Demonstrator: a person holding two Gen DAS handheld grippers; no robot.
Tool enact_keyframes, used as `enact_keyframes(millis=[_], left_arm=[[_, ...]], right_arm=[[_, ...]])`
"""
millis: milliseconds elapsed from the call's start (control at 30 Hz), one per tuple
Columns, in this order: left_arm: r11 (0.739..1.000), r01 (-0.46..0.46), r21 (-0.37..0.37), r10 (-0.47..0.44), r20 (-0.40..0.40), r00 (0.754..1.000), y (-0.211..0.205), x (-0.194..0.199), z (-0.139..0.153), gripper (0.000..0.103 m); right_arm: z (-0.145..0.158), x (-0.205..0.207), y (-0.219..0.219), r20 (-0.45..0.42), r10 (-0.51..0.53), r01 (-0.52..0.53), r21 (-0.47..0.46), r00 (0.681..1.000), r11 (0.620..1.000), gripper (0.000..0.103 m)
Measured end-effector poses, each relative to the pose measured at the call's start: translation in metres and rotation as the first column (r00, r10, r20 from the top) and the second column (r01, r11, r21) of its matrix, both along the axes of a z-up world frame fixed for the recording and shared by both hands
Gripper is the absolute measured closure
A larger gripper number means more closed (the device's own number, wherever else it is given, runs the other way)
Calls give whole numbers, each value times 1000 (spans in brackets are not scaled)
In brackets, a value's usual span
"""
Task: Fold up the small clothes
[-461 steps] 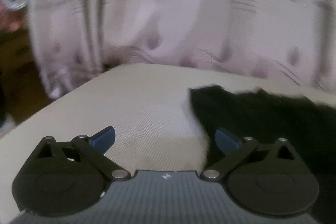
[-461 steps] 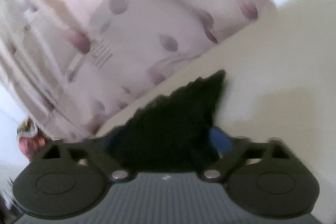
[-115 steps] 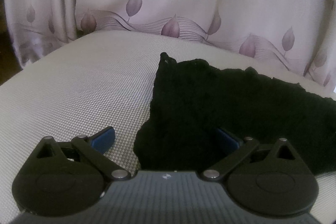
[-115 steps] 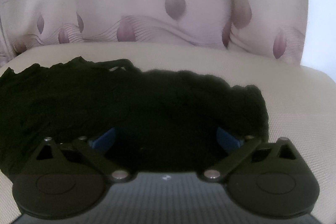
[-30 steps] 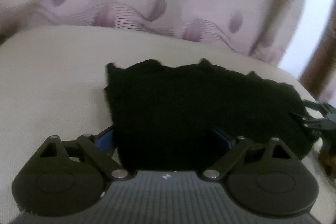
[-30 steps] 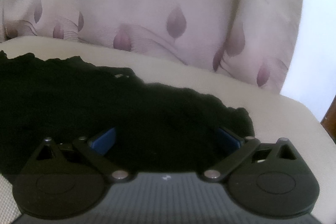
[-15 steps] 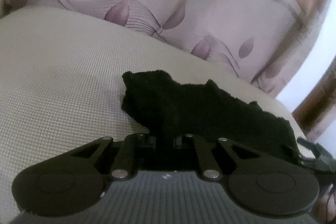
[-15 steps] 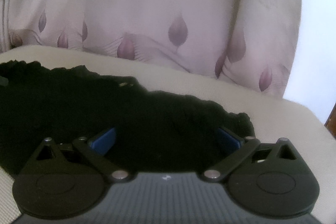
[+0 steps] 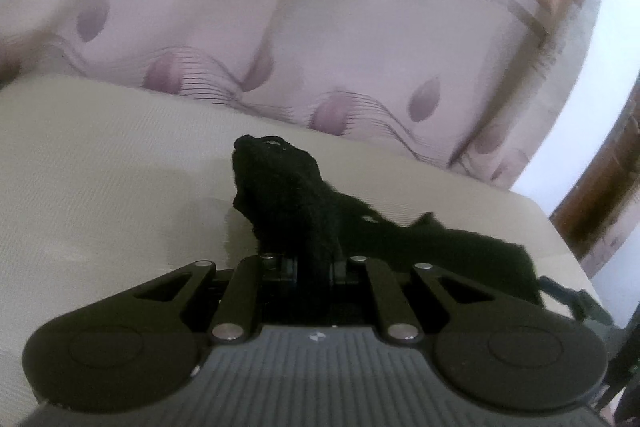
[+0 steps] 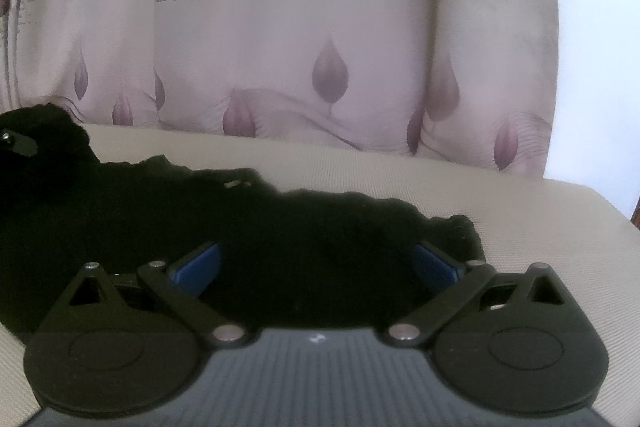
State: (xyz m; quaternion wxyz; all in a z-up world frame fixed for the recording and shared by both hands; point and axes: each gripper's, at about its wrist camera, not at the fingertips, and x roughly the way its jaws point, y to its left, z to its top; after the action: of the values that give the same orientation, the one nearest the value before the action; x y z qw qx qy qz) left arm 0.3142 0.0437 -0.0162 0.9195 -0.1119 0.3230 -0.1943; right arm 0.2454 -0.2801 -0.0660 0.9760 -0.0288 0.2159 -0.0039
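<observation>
A small black garment [image 10: 280, 227] lies spread on a beige woven surface [image 10: 540, 227]. In the left wrist view my left gripper [image 9: 316, 263] is shut on the garment's left end [image 9: 288, 203] and holds it raised off the surface, bunched into a peak. In the right wrist view my right gripper [image 10: 316, 263] is open, its blue pads [image 10: 198, 265] straddling the garment's right part low over the cloth. The left gripper's tip shows at the far left of the right wrist view [image 10: 18, 145].
A pale pink curtain with mauve leaf prints [image 10: 328, 75] hangs just behind the surface. A white wall [image 10: 600, 67] and brown wooden trim [image 9: 600, 203] are at the right. The right gripper's edge shows at the right of the left wrist view [image 9: 576, 301].
My left gripper has closed on the garment's left end and lifted it, pulling it rightward into a peak. My right gripper stayed open over the right part.
</observation>
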Motion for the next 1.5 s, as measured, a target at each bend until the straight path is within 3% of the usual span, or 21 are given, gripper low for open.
enact_keyframes(millis=[300,533,700,767,900,933,1000,1067,1167,1233,1267,1333,1400,1500], left_arm=[[999,20,-33,-21,-38,999,-50,-3,5,90],[997,1,-77,-6,-69,998,-79,-1,-10,90],[999,33,-41,-35,-52,998,-96,-7,-21,90],[997,32,-63,-36,-61,997,-94,-7,-24,83],[978,79,-196,-91,-56,994,-83,-6,-25,44],[972,88,-218,-100,-46,994,-80,-7,-24,36],[951,116,-285,-130,-31,991,-75,-10,-23,31],[919,131,-371,-152,-30,988,-67,-12,-22,31],[872,133,-471,-145,11,989,-49,-22,-16,26],[857,131,-499,-122,51,991,-36,-32,-9,21],[852,123,-509,-103,67,992,-29,-37,-6,20],[876,95,-474,-45,116,992,-16,-50,-1,15],[927,43,-372,24,174,984,-8,-64,-2,13],[947,12,-320,41,158,987,4,-75,-25,13]], right_arm=[[2,-3,-3,16,7,-8,30,1000,1000,0],[2,-4,-3,23,8,-9,39,1000,999,0],[2,-4,-4,14,16,-17,48,1000,999,0],[2,-2,-4,-2,30,-30,56,1000,998,0],[5,-8,-13,18,105,-107,155,994,982,0],[9,-13,-17,40,124,-130,197,991,972,0],[18,-21,-24,69,132,-146,288,989,946,0],[25,-23,-35,82,189,-205,445,979,871,0],[22,-12,-39,35,287,-241,644,957,726,0],[18,-5,-35,24,323,-244,707,946,663,0],[17,-2,-32,14,330,-240,717,944,655,0],[15,4,-24,-6,348,-237,721,937,651,0],[12,11,-17,-39,348,-215,720,937,660,0],[5,19,-15,-50,354,-185,780,934,598,0]])
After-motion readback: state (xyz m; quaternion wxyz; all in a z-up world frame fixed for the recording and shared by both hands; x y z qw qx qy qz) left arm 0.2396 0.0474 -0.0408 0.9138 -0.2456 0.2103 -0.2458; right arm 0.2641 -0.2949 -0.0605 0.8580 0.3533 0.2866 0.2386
